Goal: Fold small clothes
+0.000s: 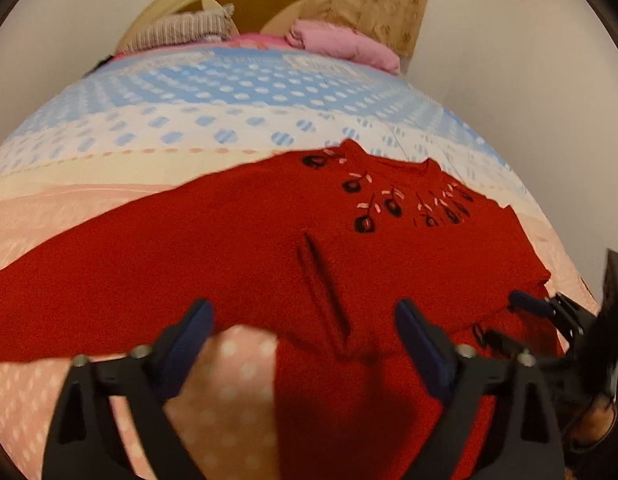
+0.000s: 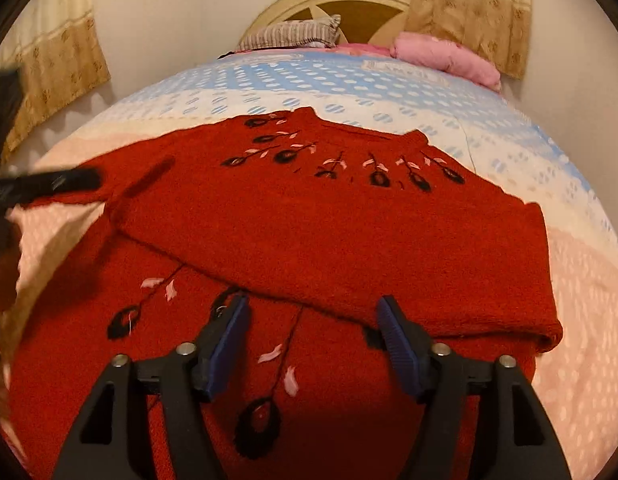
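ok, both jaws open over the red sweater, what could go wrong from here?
1. The folded-over layer of the red sweater lies loose, with neither gripper holding it; a low pass could drag it open.
2. The right gripper straddles the fold edge, so closing may pinch only one layer.

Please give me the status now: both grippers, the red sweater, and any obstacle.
Left gripper open, nothing held. Right gripper open above the red sweater, which lies partly folded on the bed. No obstacle seen.

red knit sweater with black-and-pink floral embroidery, partly folded, flat on the bed
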`<control>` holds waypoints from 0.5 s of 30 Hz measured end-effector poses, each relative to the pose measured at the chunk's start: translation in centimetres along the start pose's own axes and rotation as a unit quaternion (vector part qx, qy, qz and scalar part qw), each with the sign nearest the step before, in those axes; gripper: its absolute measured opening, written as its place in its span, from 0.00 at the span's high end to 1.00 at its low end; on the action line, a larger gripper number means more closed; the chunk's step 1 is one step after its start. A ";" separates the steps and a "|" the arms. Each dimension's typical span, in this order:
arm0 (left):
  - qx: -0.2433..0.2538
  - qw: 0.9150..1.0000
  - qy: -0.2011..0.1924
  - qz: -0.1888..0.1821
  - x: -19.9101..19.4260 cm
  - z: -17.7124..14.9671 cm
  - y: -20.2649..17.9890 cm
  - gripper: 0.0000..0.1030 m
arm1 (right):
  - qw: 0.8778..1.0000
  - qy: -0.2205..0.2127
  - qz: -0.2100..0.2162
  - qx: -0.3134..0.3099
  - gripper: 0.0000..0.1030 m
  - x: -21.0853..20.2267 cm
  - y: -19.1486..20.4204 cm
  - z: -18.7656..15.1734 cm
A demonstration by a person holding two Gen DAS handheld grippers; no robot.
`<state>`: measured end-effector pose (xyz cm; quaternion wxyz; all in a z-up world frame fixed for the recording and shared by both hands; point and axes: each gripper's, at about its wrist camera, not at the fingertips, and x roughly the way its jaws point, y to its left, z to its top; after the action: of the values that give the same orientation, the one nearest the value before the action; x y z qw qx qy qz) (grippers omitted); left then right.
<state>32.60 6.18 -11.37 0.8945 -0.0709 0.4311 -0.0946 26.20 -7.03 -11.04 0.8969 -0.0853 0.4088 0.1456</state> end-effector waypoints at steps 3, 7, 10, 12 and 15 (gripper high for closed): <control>-0.016 1.000 0.015 -0.019 1.6 0.6 -0.1 0.32 | 1.000 -0.004 -0.009 -0.024 0.30 0.2 0.9 -0.2; -0.028 0.999 0.028 -0.030 3.4 0.7 -0.9 0.44 | 1.000 0.000 -0.002 -0.016 0.25 0.5 0.7 -0.4; -0.019 0.999 0.021 -0.029 4.0 0.9 -1.5 0.74 | 1.000 0.001 0.006 -0.005 0.24 0.4 0.5 -0.6; -0.010 1.000 0.012 -0.027 3.9 0.8 -1.7 0.91 | 1.000 0.000 0.005 -0.005 0.23 0.4 0.6 -0.7; -0.007 1.000 -0.006 -0.017 2.7 1.1 -1.6 0.92 | 1.000 0.000 0.002 -0.008 0.23 0.4 0.8 -0.8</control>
<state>34.92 4.04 -12.43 0.8950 -0.0852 0.4249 -0.1058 25.67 -6.42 -11.90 0.8959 -0.0913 0.4078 0.1507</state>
